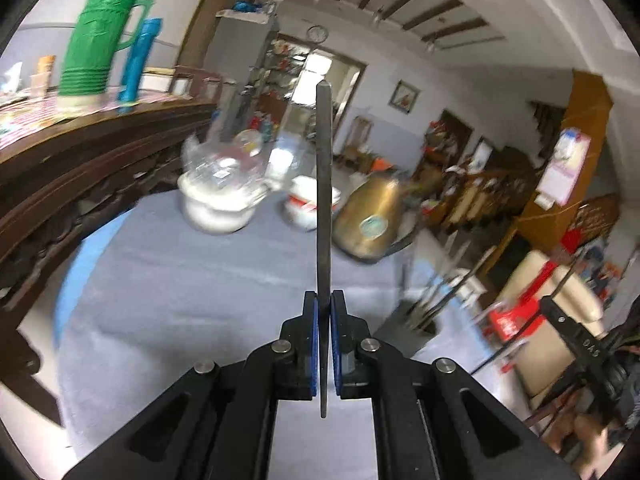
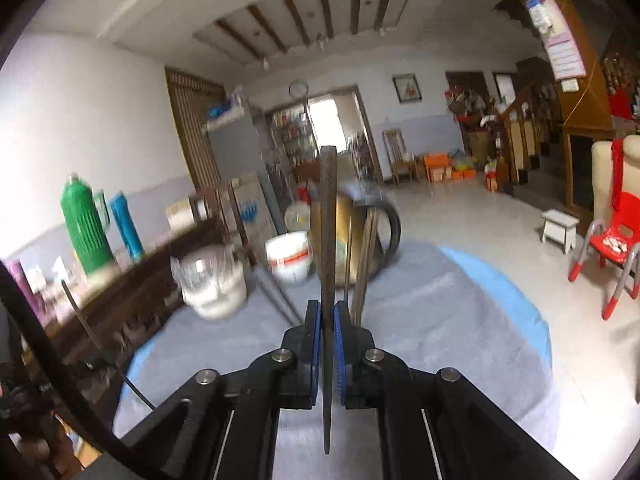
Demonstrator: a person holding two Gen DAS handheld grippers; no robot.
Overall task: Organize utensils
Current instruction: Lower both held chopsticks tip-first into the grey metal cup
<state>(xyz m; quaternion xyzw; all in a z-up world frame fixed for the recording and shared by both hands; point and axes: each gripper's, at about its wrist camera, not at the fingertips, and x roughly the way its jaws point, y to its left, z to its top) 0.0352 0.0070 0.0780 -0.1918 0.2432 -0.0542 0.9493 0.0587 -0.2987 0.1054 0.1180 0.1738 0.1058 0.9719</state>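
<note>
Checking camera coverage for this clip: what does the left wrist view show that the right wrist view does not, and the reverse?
Only the left wrist view: the left gripper shut on a dark chopstick.

Only the right wrist view: the right gripper shut on another dark chopstick, a white stool and a red chair on the floor.

Both: the grey table cover, the brass kettle, the white bowl and the green thermos.

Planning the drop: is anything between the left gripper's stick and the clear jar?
Nothing visible. Only bare grey cloth lies between the stick, clamped in the left gripper, and the clear jar; the brass kettle sits off to the right.
</note>
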